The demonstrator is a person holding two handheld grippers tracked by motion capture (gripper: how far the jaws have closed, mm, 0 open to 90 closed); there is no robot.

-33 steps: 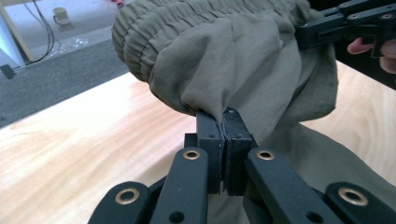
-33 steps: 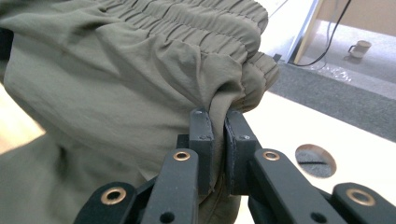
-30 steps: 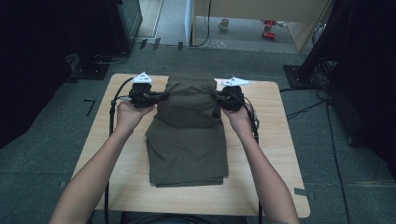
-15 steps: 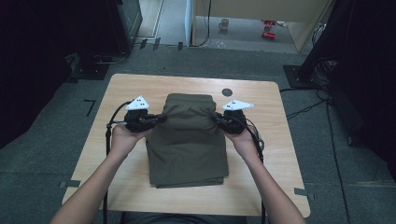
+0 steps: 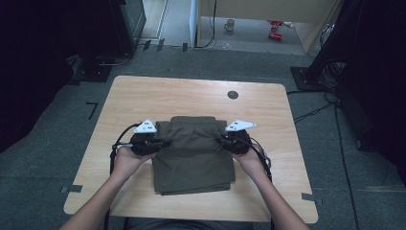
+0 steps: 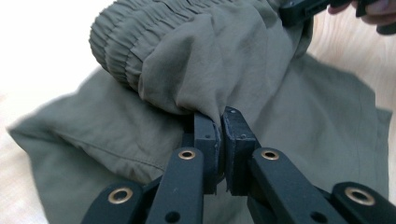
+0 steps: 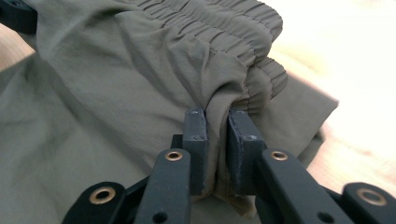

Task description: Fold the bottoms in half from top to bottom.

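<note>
Gripper views show both grippers' fingers (image 6: 219, 135) (image 7: 218, 140) nearly closed, pinching the olive trousers (image 5: 194, 151).

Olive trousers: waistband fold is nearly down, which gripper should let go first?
Marginally the right gripper: its jaws have been opening and show the wider gap on the olive trousers. The left gripper pinches tighter, though its jaws are opening too.

The high view looks forward and down over my table (image 5: 143, 96) from above my side. My two gripper views sit close, facing each other across the same olive garment (image 5: 194, 158).
</note>
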